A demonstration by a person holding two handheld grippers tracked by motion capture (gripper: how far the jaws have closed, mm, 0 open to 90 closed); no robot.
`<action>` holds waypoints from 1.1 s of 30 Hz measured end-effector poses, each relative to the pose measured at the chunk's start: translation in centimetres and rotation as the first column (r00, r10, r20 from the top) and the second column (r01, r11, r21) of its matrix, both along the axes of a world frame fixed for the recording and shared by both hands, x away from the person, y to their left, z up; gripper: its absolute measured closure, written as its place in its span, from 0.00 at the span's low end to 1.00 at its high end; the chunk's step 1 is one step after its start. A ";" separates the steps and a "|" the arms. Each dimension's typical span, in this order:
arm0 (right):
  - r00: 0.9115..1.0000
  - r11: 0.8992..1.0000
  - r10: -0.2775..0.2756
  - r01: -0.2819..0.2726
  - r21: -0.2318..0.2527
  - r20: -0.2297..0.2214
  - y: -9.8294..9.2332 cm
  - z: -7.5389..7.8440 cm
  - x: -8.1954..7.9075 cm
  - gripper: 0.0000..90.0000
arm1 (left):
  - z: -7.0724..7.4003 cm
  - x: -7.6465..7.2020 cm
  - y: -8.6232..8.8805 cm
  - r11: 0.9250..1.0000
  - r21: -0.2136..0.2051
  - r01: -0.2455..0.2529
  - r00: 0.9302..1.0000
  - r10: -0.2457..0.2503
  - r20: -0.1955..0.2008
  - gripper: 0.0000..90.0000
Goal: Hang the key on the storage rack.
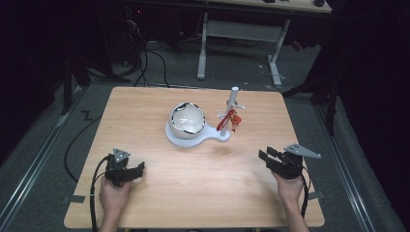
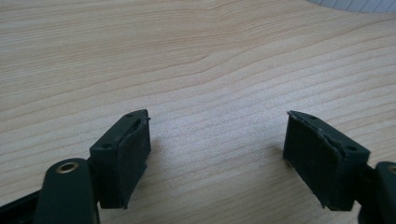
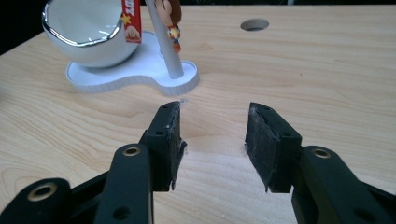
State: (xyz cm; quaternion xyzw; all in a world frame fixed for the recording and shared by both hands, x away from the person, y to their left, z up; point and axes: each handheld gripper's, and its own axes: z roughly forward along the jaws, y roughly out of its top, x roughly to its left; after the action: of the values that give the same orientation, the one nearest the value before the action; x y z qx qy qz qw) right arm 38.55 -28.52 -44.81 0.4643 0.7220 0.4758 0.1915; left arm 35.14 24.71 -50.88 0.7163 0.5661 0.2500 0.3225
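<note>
The white stand point(image 1: 189, 137) with its round bowl point(image 1: 187, 118) and upright post point(image 1: 234, 104) sits ahead of both claws mid-desk point(image 1: 145, 203), and the right claw point(image 1: 267, 157) is nearer the post, which lies ahead and a bit left of its jaws. Both the left claw point(image 1: 140, 168) and right one are apart and empty. The red tag point(image 3: 131, 21) on the post has writing, too cropped to read tbh.

Left gripper point(image 1: 141, 168) and right gripper point(image 1: 264, 156), jaws apart, empty.
</note>
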 end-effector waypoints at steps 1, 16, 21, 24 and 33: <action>1.000 1.000 -0.003 0.003 -0.010 -0.005 0.0 -0.1 0.0 0.61 | 0.0 0.0 0.0 1.000 -0.001 -0.001 1.000 0.001 0.001 0.26; 0.999 0.998 -0.039 0.037 -0.054 -0.024 -0.2 -1.3 0.7 0.60 | 0.0 0.0 0.0 1.000 -0.001 -0.001 1.000 0.001 0.001 0.26; 0.997 0.997 -0.060 0.058 -0.058 -0.038 -0.6 -2.0 0.9 0.59 | 0.0 0.0 0.0 1.000 0.000 0.000 1.000 0.000 0.000 0.26; 0.996 0.995 -0.070 0.067 -0.071 -0.048 -0.9 -2.3 1.1 0.59 | 0.0 0.0 0.0 1.000 -0.001 -0.002 1.000 0.002 0.001 0.26; 0.995 0.992 -0.083 0.077 -0.103 -0.061 -0.7 -2.7 1.4 0.58 | 0.0 0.0 0.0 1.000 -0.001 -0.002 1.000 0.002 0.001 0.26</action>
State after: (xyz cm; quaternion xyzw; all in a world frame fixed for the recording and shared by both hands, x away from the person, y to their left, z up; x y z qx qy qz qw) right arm 39.91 -29.19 -47.52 0.4981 0.7316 0.4155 0.2097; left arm 35.14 24.69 -50.88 0.7154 0.5667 0.2505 0.3229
